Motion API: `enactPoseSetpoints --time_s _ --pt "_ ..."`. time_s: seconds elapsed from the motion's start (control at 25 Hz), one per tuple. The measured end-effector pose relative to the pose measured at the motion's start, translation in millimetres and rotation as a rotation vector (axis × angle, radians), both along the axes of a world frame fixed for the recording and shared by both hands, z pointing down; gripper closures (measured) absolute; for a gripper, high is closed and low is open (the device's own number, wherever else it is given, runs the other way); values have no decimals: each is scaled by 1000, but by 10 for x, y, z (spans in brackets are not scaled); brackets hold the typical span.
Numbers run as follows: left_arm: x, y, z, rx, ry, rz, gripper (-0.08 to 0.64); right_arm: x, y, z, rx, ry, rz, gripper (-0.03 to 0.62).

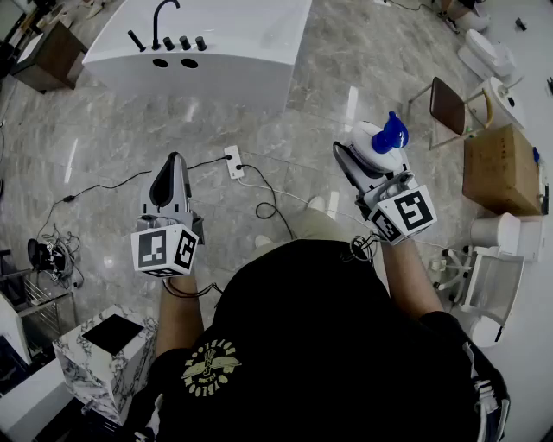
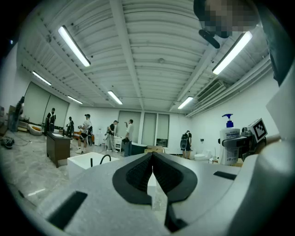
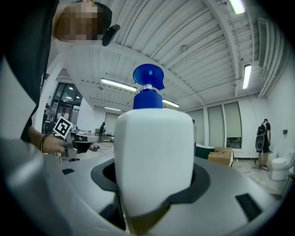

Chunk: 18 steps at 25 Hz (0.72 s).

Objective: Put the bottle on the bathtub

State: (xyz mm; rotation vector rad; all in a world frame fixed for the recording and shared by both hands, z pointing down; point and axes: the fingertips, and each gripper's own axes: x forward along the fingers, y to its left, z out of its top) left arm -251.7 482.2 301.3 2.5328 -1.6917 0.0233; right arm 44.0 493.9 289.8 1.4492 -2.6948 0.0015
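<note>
A white pump bottle (image 3: 154,159) with a blue pump head (image 1: 389,134) sits between the jaws of my right gripper (image 1: 367,154), which is shut on it and holds it upright above the floor. The same bottle (image 2: 229,145) shows at the right in the left gripper view. My left gripper (image 1: 170,175) is shut with nothing in it, its black pads (image 2: 138,173) pressed together. The white bathtub (image 1: 203,47) with a black faucet (image 1: 162,19) stands at the top of the head view, well ahead of both grippers; this bathtub (image 2: 87,163) appears far off past the left jaws.
A power strip (image 1: 233,161) and black cables (image 1: 268,203) lie on the marble floor between me and the tub. A cardboard box (image 1: 501,168), a chair (image 1: 449,108) and white fixtures stand at the right. A marble block (image 1: 108,350) is at lower left. Several people stand in the background (image 2: 83,131).
</note>
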Motion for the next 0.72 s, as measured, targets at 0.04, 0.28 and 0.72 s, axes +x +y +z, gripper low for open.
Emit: enactPoseSetpoints --time_s 0.04,0.28,0.72 --pt "31 -5 2 0 -1 5 551 16 -10 8 -4 -5 -3 328" --pt "161 -179 136 -25 1 33 551 83 -152 59 -7 -45 10 328" --pt "269 -800 42 -19 -70 -39 551 444 -912 0 47 -102 -10 330"
